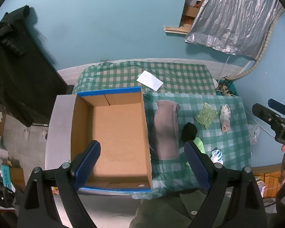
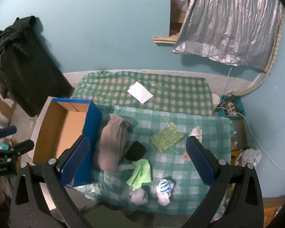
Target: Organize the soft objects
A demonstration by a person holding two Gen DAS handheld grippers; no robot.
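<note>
The left gripper (image 1: 142, 163) hangs with its jaws spread wide and nothing between them, above the near edge of a cardboard box (image 1: 112, 133). Its wrist camera looks straight down into the box and shows the bare brown floor, with nothing inside. The right gripper (image 2: 137, 161) is likewise wide open and empty, poised over the soft things spread on the green checked cloth (image 2: 199, 129).

Just right of the box lies a rolled grey towel (image 1: 166, 131), close against the box wall. Beside the towel sits a black sock (image 1: 189, 132), and further right a green sponge (image 1: 207, 115) and a pale rolled cloth (image 1: 225, 117).

From the left camera, the lime green cloth (image 1: 199, 145) is mostly hidden behind the right-hand finger, and only part of a blue-striped white sock (image 1: 217, 156) shows. The right camera shows both in full: the lime green cloth (image 2: 140, 173) lies just in front of the black sock, the striped sock (image 2: 164, 191) near the front edge, and a small grey cloth (image 2: 139, 196), unseen from the left, lies beside it.

The right camera also shows the box's blue outer wall (image 2: 92, 125). A white paper (image 2: 140, 92) lies well behind, on the far checked cloth.
</note>
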